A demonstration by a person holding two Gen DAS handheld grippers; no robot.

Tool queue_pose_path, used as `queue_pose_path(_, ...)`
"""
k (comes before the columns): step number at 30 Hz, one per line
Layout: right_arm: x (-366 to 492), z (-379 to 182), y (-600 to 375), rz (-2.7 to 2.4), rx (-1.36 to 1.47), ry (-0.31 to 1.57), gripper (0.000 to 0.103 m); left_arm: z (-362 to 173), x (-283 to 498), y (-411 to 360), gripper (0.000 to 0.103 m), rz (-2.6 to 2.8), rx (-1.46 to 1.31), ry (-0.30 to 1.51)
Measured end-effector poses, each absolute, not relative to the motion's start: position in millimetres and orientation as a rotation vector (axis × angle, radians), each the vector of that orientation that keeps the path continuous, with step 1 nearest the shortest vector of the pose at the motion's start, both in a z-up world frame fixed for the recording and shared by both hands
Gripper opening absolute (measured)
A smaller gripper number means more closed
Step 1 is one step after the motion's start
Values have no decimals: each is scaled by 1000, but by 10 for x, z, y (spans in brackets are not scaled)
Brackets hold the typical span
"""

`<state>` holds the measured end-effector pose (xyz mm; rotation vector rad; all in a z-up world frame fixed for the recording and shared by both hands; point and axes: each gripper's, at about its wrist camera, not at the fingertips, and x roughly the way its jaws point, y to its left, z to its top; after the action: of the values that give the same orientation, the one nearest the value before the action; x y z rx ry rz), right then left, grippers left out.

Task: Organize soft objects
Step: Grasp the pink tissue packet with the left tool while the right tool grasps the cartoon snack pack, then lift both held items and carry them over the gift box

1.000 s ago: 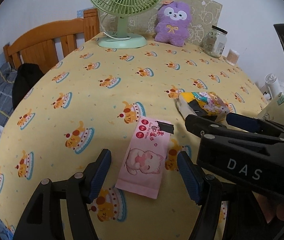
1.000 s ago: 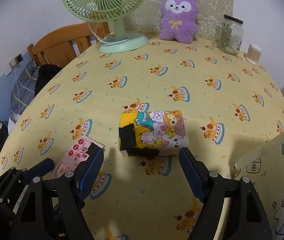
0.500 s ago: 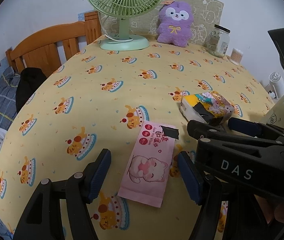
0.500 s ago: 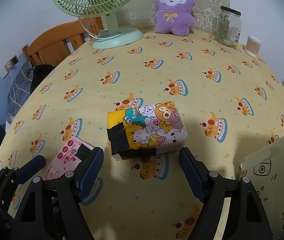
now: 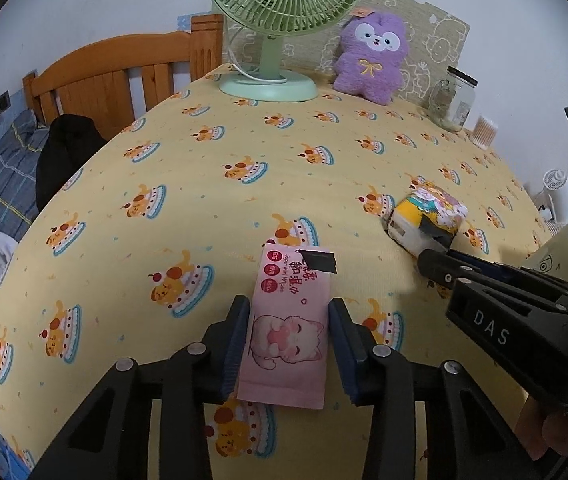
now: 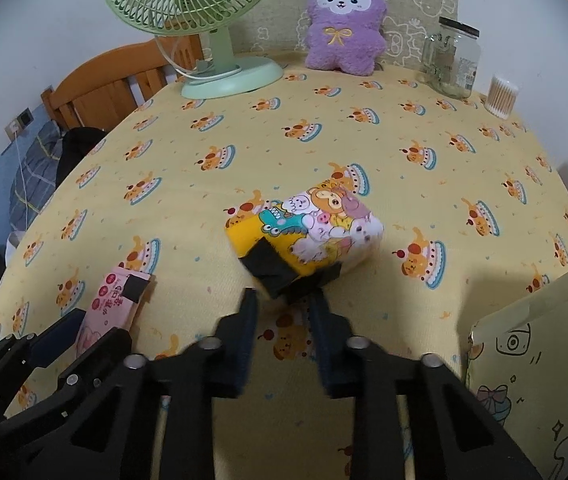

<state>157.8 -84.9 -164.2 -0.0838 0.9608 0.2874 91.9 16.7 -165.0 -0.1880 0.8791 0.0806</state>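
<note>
The right gripper [image 6: 282, 300] is closing its fingers [image 6: 246, 332] on the black-taped near end of the cartoon tissue pack [image 6: 316, 232] — mid-table [image 6: 324, 140]. The pink wipes pack [image 6: 114, 304] lies near the left edge — between the left gripper's [image 6: 80, 330] fingers.

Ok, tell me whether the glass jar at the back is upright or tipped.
Upright. The glass jar stands on its base on the tablecloth, black lid on top.
</note>
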Motion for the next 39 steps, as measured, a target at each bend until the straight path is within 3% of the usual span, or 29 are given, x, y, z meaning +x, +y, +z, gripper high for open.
queue_pose_path(8, 1546, -1606, -883, 266, -86, 941, 15, -1624, 892, 157, 40, 73, -185, 870)
queue_pose_path(10, 1538, -1598, -885, 267, -89, 938, 9, -1612, 889, 166, 40, 74, -187, 867)
queue_pose_path(39, 1312, -1457, -897, 275, -84, 895, 6, -1495, 832, 225, 39, 73, -205, 833)
